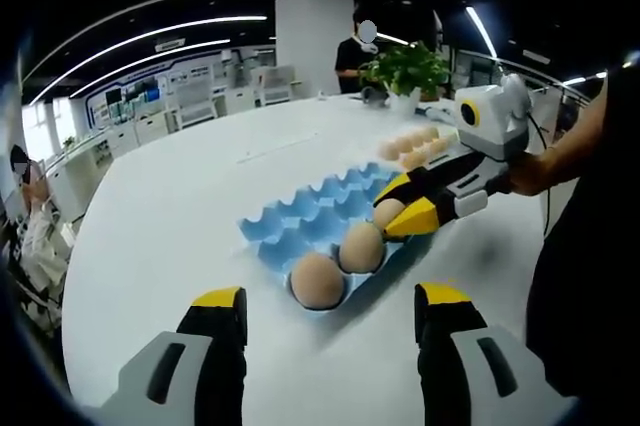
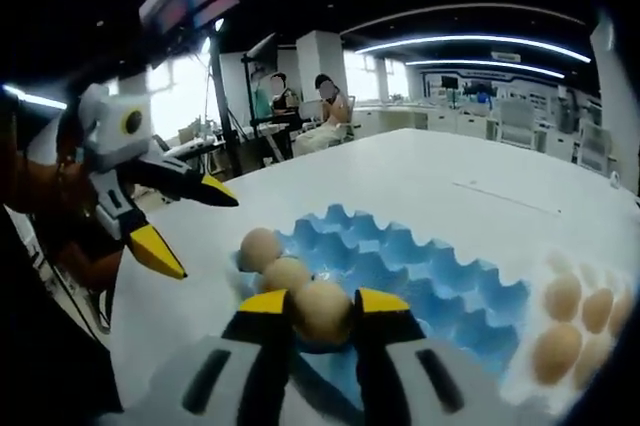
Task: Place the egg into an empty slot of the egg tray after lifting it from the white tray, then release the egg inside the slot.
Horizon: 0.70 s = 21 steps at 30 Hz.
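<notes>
The right claw (image 2: 323, 304) grips an egg (image 2: 323, 312) between its jaws, low over the blue egg tray (image 2: 430, 276); the egg's long axis cannot be told. Two eggs (image 2: 272, 261) sit in slots just beyond it, and the white tray (image 2: 575, 321) lies to its right. The left claw (image 1: 330, 308) hangs spread apart and empty, short of the tray.

We count three eggs over the near edge of one blue egg tray (image 1: 300, 216): one egg (image 1: 317, 280) nearest, a second (image 1: 361, 247) beside it, a third (image 1: 388, 212) between yellow-tipped jaws. Farther off, one white tray (image 2: 520, 374) carries more eggs (image 2: 562, 296); we make out at least five. One potted plant (image 1: 406, 70) stands at the far side of one white table (image 1: 180, 206). Two grippers, left gripper (image 1: 330, 298) and right gripper (image 2: 322, 302).
</notes>
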### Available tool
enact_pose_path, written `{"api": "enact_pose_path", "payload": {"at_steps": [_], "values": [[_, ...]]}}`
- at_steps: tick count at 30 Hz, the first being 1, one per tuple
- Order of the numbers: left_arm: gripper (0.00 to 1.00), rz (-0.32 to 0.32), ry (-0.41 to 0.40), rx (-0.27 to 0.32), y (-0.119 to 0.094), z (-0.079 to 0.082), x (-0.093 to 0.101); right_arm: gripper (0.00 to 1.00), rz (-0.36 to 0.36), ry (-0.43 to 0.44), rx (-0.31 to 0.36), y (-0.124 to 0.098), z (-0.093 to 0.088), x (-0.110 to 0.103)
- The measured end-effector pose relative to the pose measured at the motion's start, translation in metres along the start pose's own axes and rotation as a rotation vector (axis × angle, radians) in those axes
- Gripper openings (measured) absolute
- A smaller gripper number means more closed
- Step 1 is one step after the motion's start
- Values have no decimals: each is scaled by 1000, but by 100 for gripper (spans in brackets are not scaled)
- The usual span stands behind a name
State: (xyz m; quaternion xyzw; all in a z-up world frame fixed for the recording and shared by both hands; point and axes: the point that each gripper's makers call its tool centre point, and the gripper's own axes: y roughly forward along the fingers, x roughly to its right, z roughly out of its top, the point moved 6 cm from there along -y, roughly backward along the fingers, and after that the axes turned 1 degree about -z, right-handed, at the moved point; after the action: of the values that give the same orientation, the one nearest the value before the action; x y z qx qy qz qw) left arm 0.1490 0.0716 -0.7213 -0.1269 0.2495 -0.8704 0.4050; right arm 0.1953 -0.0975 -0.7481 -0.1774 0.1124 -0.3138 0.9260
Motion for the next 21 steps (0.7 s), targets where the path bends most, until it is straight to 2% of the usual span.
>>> {"api": "enact_pose_path", "payload": {"at_steps": [3,6,8,21], "values": [[68,-1,-1,0,0,0,0,24,-4,-22,-1,-1,-1,0],[68,-3,-2,-1,1,0,1,24,-12,-116,-9,0,-3,-2],[68,-5,-1,-2,1,-1,2,24,-9,-139,-6,1,-4,-4],[68,5,4,3,-1,0,1,25,-6,-142,-1,-4,-3,-3]]}}
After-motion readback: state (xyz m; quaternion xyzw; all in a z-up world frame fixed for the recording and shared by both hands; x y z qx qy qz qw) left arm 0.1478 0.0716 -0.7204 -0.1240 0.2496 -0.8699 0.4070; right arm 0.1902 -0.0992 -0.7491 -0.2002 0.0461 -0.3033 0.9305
